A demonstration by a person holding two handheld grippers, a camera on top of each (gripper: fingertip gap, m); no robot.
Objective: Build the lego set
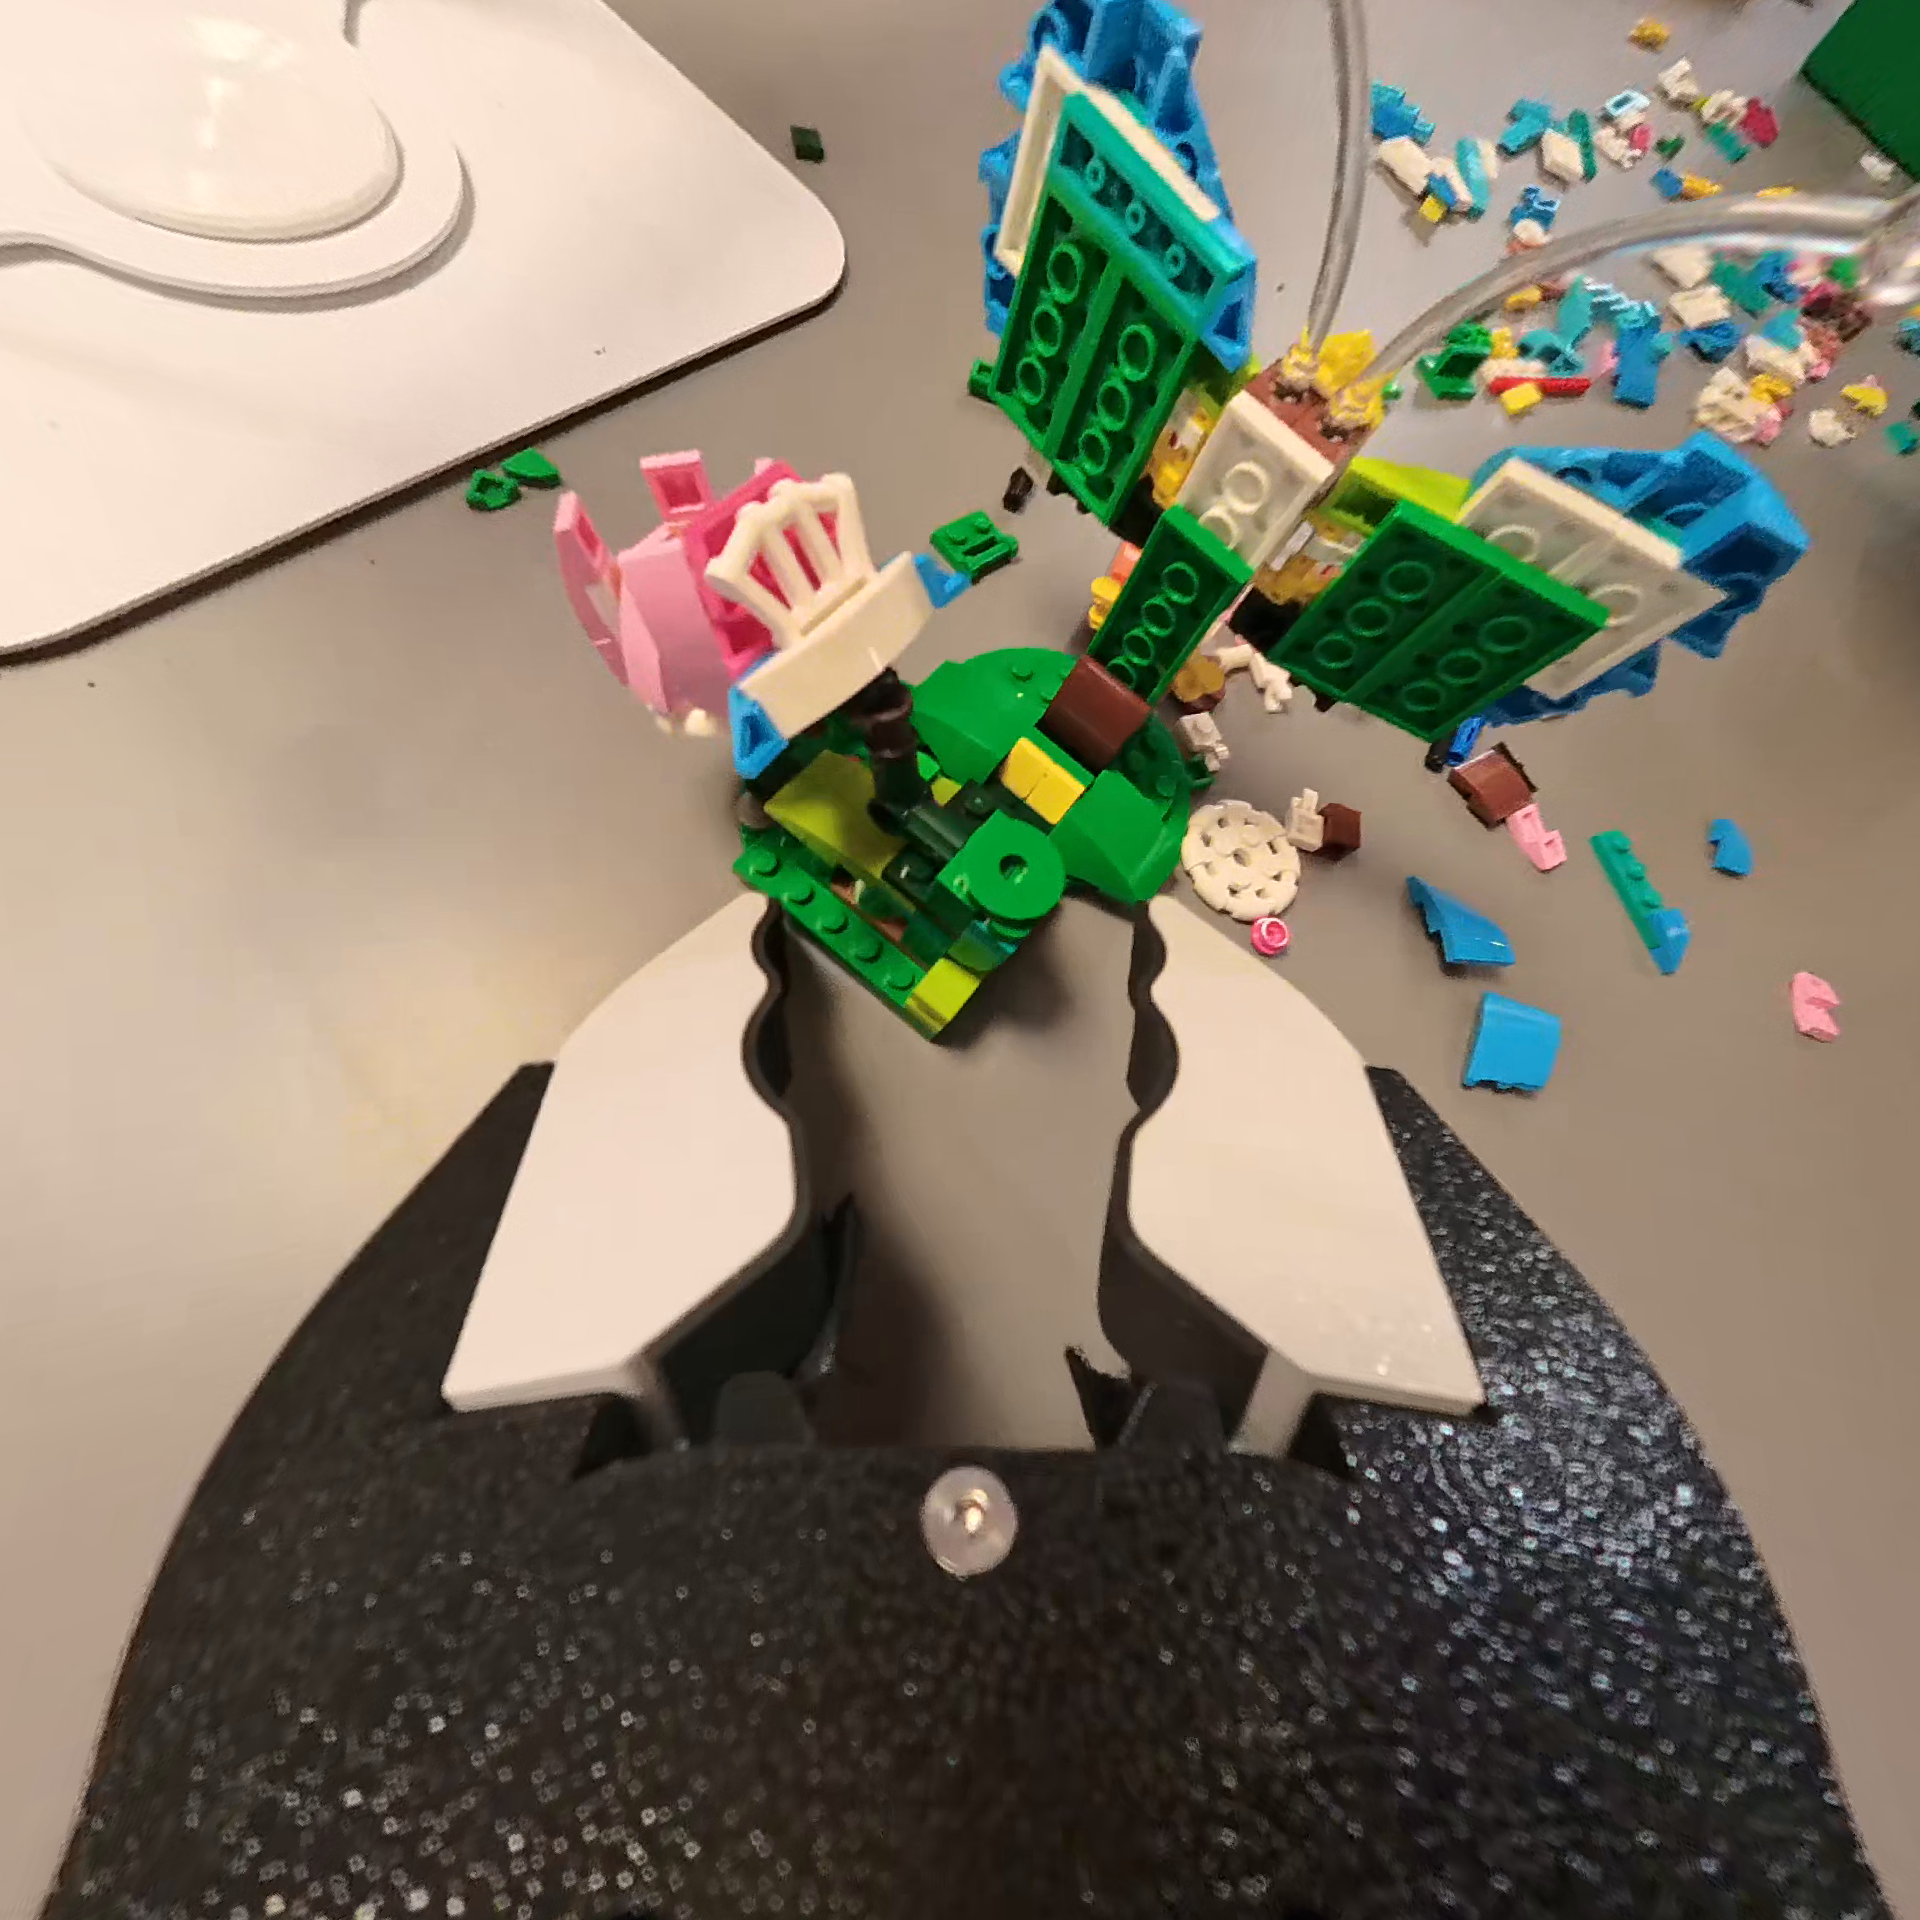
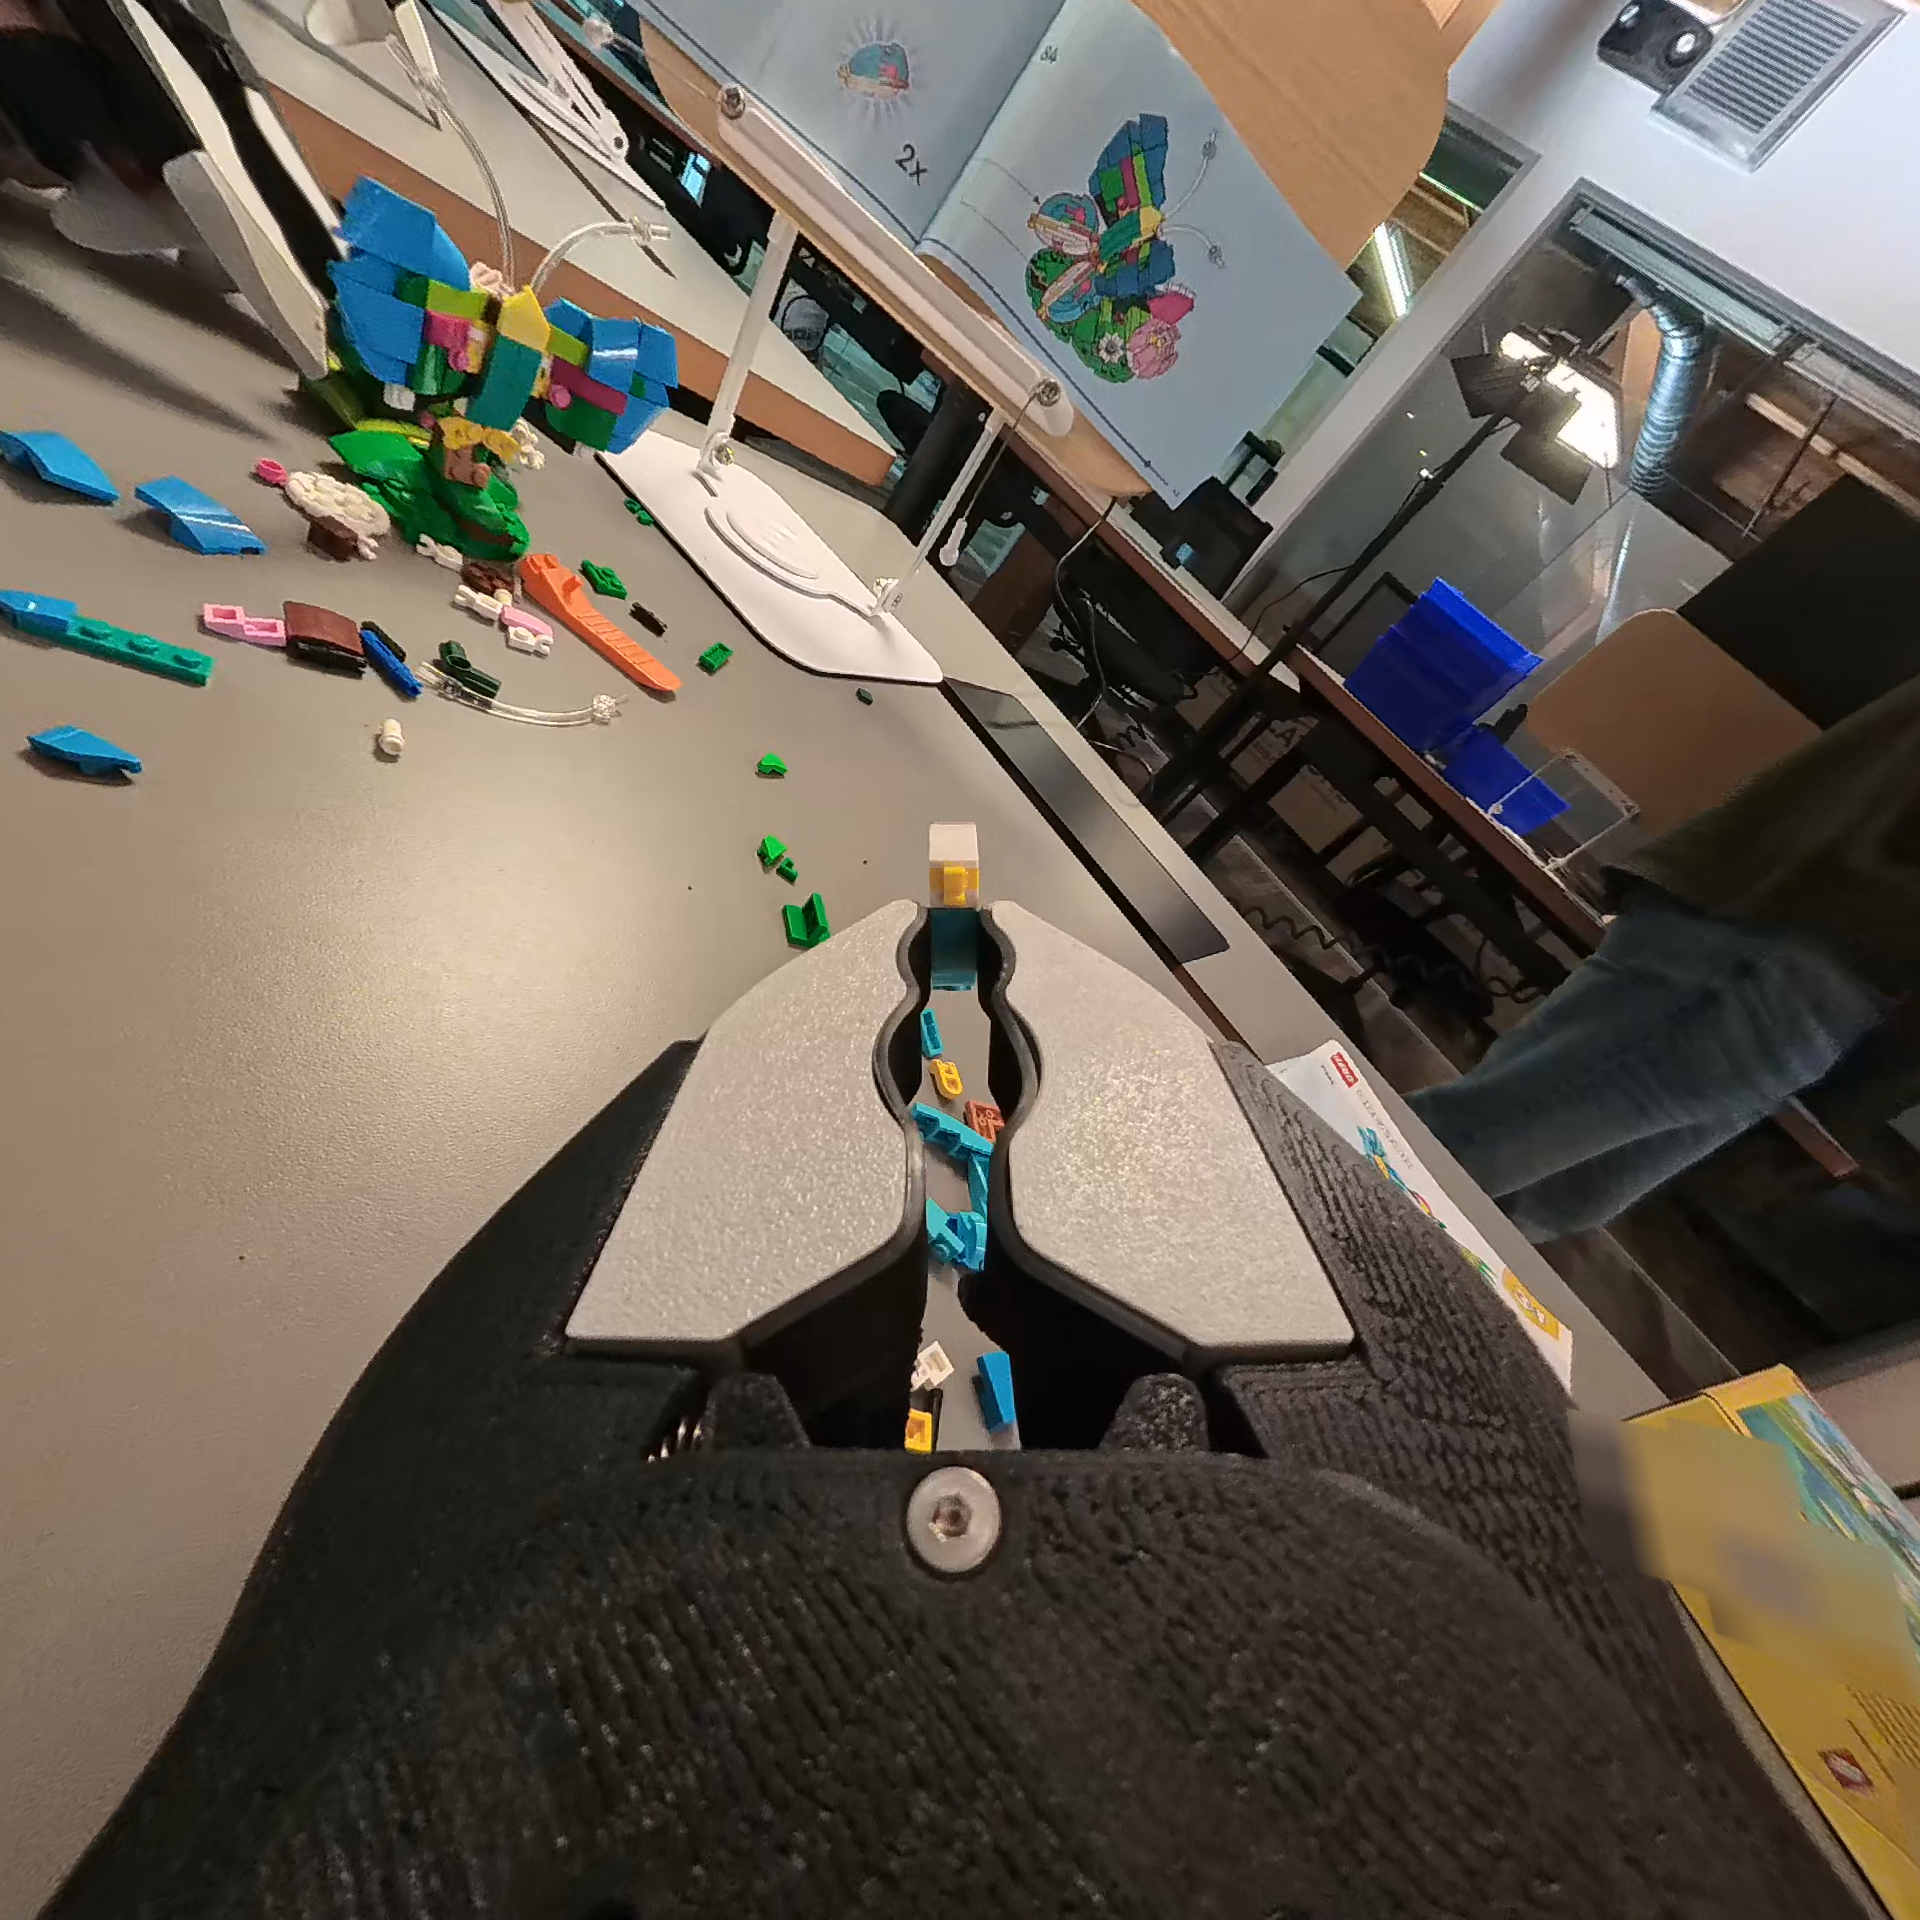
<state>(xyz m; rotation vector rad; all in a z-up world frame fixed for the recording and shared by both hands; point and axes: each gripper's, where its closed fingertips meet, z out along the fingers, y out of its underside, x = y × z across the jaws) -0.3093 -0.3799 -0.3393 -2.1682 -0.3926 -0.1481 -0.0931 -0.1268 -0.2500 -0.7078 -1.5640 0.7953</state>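
Observation:
In the left wrist view the lego butterfly model (image 1: 1164, 416), with blue and green wings, stands on a green leafy base (image 1: 966, 831) on the grey table. My left gripper (image 1: 951, 920) is open, its fingertips on either side of the base's near corner, not closed on it. In the right wrist view my right gripper (image 2: 954, 925) is shut on a small stack of teal, yellow and white pieces (image 2: 953, 883), held above the table. The butterfly model (image 2: 488, 353) sits far off at the upper left.
Loose bricks (image 1: 1662, 291) litter the table to the right of the model. A white stand base (image 1: 312, 260) lies at the left; it holds the instruction booklet (image 2: 1060, 208). An orange brick separator (image 2: 597, 623), a yellow box (image 2: 1818, 1558) and a person's leg (image 2: 1662, 1039) past the table edge. One gripper's finger ends stand about 35 cm off the other's.

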